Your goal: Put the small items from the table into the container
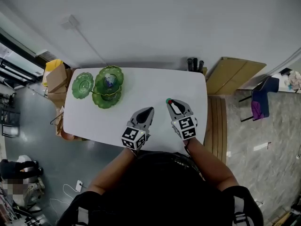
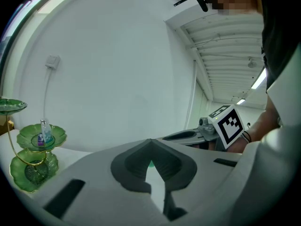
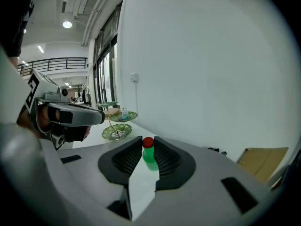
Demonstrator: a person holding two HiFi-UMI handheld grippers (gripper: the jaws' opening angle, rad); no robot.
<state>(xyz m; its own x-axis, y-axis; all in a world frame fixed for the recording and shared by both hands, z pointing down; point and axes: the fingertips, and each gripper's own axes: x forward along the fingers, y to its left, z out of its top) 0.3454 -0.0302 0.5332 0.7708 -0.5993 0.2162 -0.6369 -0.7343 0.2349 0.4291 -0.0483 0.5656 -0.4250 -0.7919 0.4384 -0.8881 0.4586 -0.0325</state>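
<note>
My right gripper [image 1: 170, 102] hangs above the white table [image 1: 141, 91], shut on a small green bottle [image 3: 150, 160] with a red cap that stands upright between its pads [image 3: 164, 157]. In the head view the bottle [image 1: 168, 100] shows at that gripper's tip. My left gripper [image 1: 149, 110] is beside it on the left, its jaws meeting at the tips [image 2: 150, 142] with nothing in them. The green tiered leaf-dish stand [image 1: 107, 86] stands at the table's far left. A small clear bottle [image 2: 44, 133] sits on its middle dish.
A flat cardboard box [image 1: 233, 74] leans past the table's right end, with a chair [image 1: 261, 98] beyond it. Boxes [image 1: 56, 76] sit on the floor by the left end. Two dark objects [image 1: 194, 64] stand behind the far edge. A wall is close behind the table.
</note>
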